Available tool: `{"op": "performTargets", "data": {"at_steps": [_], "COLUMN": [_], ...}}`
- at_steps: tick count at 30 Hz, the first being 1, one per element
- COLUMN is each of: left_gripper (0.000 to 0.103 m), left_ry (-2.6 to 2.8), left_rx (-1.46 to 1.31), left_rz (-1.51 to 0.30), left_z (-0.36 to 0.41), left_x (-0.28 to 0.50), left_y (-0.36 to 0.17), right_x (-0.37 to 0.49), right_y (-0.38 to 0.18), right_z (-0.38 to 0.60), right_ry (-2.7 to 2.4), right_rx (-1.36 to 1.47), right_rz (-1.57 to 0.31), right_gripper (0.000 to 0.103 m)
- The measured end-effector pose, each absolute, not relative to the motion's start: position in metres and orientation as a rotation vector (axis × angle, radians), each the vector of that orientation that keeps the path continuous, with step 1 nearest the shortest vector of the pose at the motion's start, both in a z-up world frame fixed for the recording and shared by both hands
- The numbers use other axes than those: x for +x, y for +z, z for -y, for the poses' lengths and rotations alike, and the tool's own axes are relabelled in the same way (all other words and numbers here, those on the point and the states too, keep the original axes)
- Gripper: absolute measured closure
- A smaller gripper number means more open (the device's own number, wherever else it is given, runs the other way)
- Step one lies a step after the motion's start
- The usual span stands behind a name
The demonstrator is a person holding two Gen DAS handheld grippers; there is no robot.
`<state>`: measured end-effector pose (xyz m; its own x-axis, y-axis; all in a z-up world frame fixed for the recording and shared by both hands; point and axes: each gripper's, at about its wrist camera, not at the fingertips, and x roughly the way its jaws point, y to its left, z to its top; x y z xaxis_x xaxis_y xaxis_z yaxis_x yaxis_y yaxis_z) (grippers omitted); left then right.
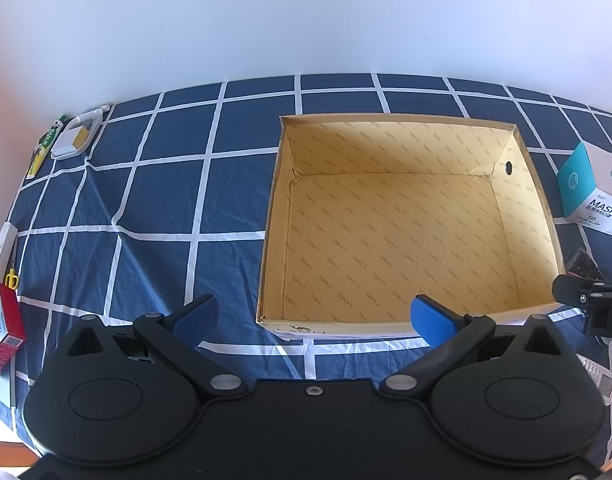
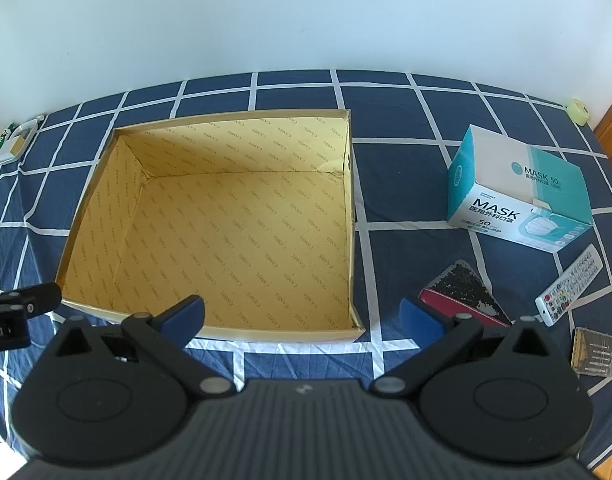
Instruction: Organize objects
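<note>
We hold both grippers with jaws spread wide and empty: the left gripper (image 1: 314,320) and right gripper (image 2: 302,316) hover at the near rim of the open cardboard box (image 2: 352,216), which sits empty on the checked cloth (image 2: 406,120). At two o'clock of the right gripper stands the mask box (image 2: 518,188): light, stiff card, probably best pinched across its short sides. Nearer, at one o'clock, lie a flat phone (image 2: 466,288), likely slippery, and a remote (image 2: 570,284). In the left view, at ten o'clock, lies a small white case (image 1: 76,138). Nothing blocks the way.
</note>
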<state>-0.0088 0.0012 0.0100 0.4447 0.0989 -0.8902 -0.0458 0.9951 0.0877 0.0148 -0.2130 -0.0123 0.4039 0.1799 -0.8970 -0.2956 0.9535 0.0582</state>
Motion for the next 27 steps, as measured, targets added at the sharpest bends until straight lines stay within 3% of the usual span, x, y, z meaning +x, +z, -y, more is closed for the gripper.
{"op": "performTargets", "data": {"at_steps": [27], "left_gripper": [0.000], "left_ry": [0.106], "left_rx": [0.051], "left_rz": [-1.096], "left_z": [0.0006], "left_x": [-0.0102], "left_y": [0.0124], "right_x": [0.0135], "right_y": [-0.0090], "right_z": [0.2120], "right_ry": [0.296], "right_rx": [-0.115], "right_rz": [-1.110], "right_gripper": [0.000]}}
